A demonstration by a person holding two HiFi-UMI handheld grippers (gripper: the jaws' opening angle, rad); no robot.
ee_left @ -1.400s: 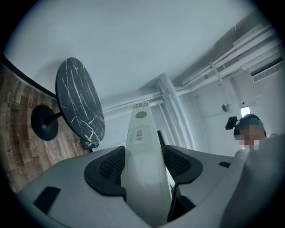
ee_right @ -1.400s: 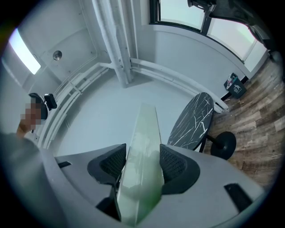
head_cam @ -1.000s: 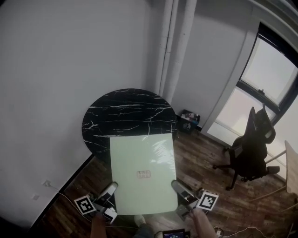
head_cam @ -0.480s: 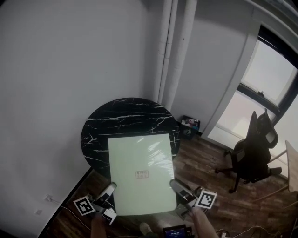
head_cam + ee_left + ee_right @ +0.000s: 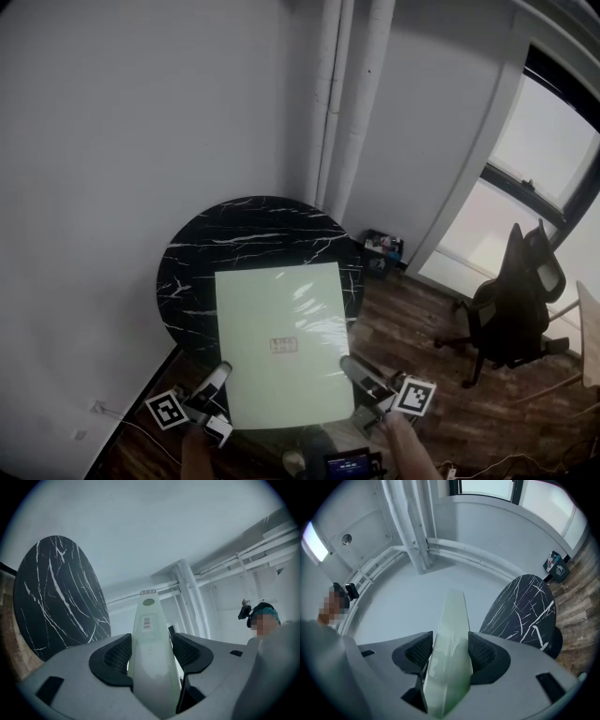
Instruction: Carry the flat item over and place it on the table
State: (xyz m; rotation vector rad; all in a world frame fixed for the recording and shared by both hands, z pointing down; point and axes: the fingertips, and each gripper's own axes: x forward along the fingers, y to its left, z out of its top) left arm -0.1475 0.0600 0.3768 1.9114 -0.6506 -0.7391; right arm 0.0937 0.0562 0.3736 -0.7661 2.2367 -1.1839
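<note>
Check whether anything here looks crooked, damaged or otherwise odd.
Nothing stands out. The pale green flat board looks intact, clamped at its near corners by the left gripper and right gripper, partly over the round black marble table.

board (image 5: 281,342): glossy pale-green plastic (sheen) | table (image 5: 244,234): polished black marble | floor (image 5: 450,412): wood

Black office chair (image 5: 511,309) on wood floor (image 5: 412,328); white pipes (image 5: 370,94); window (image 5: 553,131).
</note>
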